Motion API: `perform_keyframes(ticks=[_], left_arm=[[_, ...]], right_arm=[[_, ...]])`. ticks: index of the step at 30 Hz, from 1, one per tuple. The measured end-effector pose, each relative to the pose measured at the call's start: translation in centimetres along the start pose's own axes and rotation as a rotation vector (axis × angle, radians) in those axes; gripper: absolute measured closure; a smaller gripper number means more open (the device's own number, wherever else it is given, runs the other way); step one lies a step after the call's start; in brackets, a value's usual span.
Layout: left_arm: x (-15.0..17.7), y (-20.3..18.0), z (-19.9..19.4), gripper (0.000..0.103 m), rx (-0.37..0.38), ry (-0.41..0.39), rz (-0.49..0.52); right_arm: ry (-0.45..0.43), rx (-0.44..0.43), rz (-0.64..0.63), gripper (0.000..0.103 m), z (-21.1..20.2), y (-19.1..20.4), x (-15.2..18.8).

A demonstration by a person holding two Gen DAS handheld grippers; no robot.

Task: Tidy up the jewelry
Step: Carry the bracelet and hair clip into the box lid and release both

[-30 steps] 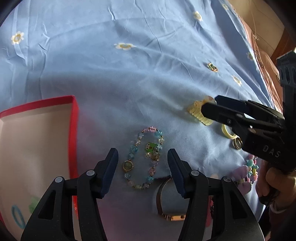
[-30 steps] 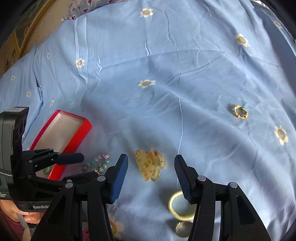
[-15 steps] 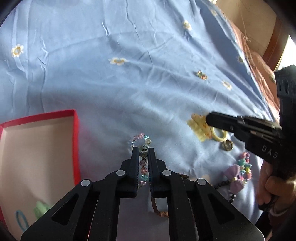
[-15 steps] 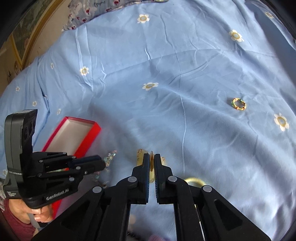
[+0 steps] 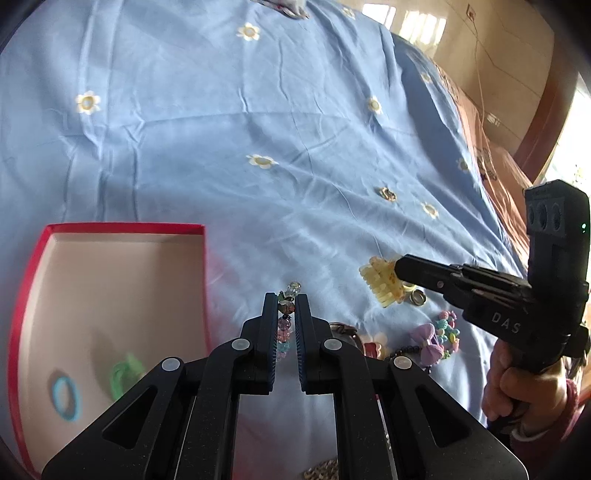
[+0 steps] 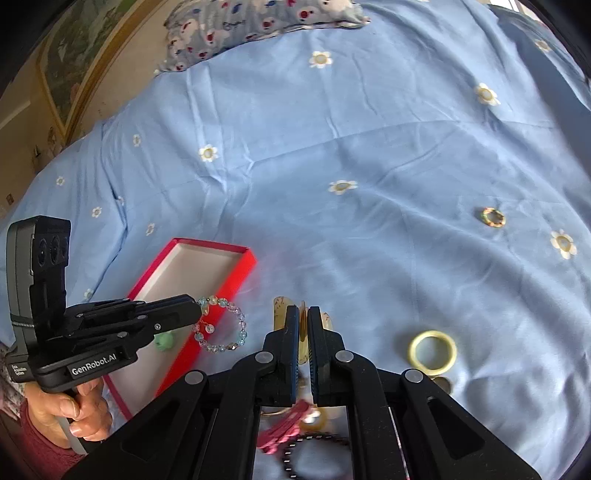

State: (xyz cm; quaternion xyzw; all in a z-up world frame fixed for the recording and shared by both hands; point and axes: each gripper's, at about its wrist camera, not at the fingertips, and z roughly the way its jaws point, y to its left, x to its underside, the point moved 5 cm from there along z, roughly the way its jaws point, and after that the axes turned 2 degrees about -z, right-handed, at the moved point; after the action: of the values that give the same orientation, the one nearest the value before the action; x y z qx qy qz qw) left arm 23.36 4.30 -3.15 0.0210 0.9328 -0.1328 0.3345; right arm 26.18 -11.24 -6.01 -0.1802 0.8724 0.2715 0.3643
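My left gripper (image 5: 286,308) is shut on a pastel beaded bracelet (image 5: 284,328) and holds it lifted just right of the red box (image 5: 125,229). In the right wrist view the bracelet (image 6: 221,326) hangs from the left gripper (image 6: 192,308) over the box's edge (image 6: 229,277). My right gripper (image 6: 303,317) is shut on a yellow butterfly hair clip (image 6: 282,308), raised off the blue sheet; the clip also shows in the left wrist view (image 5: 382,280). The box holds a blue ring (image 5: 64,398) and a green piece (image 5: 123,376).
On the flowered blue sheet (image 6: 369,147) lie a yellow bangle (image 6: 432,349), a metal ring (image 5: 417,297), a small multicoloured ring (image 6: 493,217), a purple bow with pastel beads (image 5: 432,339), a black bead bracelet (image 6: 306,454) and a pink clip (image 6: 284,428). A patterned pillow (image 6: 258,22) lies far back.
Both grippers closed from open, the left on the beaded bracelet and the right on the yellow clip, then lifted them. The left carried the bracelet toward the red box.
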Motion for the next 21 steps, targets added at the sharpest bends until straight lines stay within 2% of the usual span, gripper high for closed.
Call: perform_keyframes(ticks=[21], left_arm=[[1.2, 5.7, -5.2, 0.096, -0.062, -0.074, -0.100]], right_arm=[[0.030, -0.093, -0.079, 0.099, 2.3, 7.3, 0.0]])
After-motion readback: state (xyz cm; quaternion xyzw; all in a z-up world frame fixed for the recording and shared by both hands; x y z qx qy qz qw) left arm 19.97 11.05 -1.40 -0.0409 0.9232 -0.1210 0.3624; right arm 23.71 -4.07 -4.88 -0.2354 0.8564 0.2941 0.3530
